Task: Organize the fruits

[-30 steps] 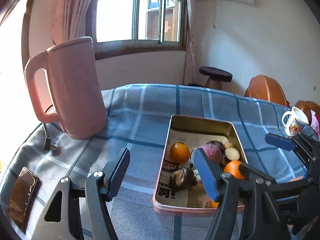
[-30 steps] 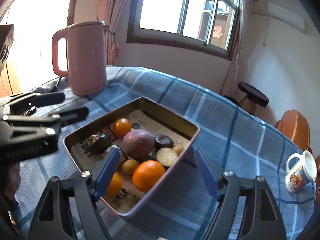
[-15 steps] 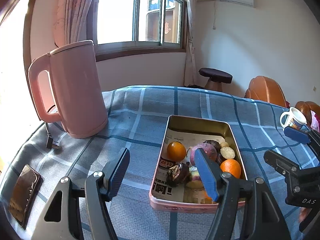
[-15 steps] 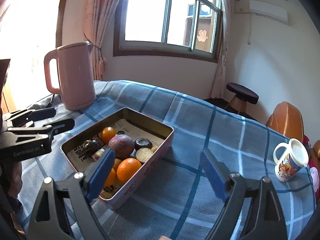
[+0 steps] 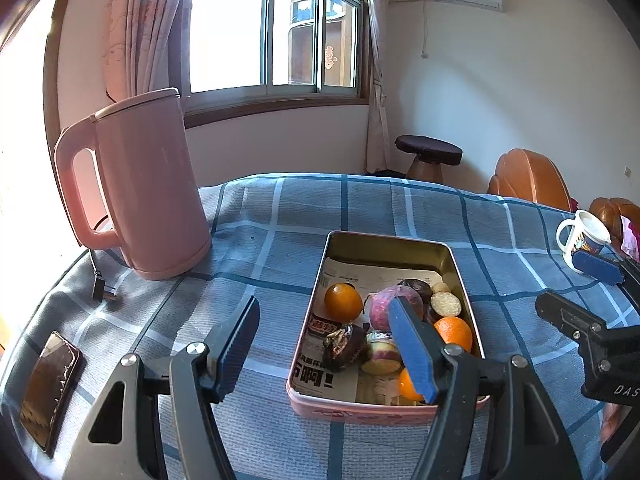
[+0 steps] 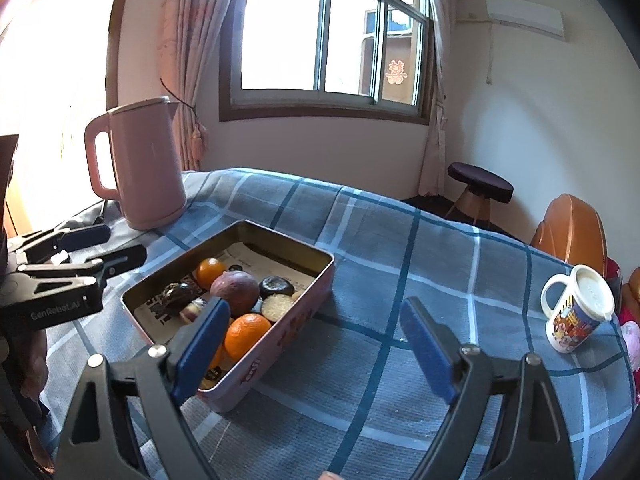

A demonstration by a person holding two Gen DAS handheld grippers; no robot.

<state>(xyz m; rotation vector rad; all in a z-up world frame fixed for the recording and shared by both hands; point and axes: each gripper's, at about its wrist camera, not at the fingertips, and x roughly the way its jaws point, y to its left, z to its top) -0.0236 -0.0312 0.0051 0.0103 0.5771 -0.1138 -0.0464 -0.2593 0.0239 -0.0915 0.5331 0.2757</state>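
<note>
Your left wrist cam sits low over the table, angled down, facing the window, with the tin close ahead and slightly right. Your right wrist cam looks the same way from further right, tin to its left and near. Both share the tin, the pink kettle, the mug and the window wall. Each cam catches the other gripper at its edge.

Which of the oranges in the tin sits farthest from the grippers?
The orange alone at the tin's left wall, beside the purple fruit. The other oranges lie along the right side, toward the near end.
</note>
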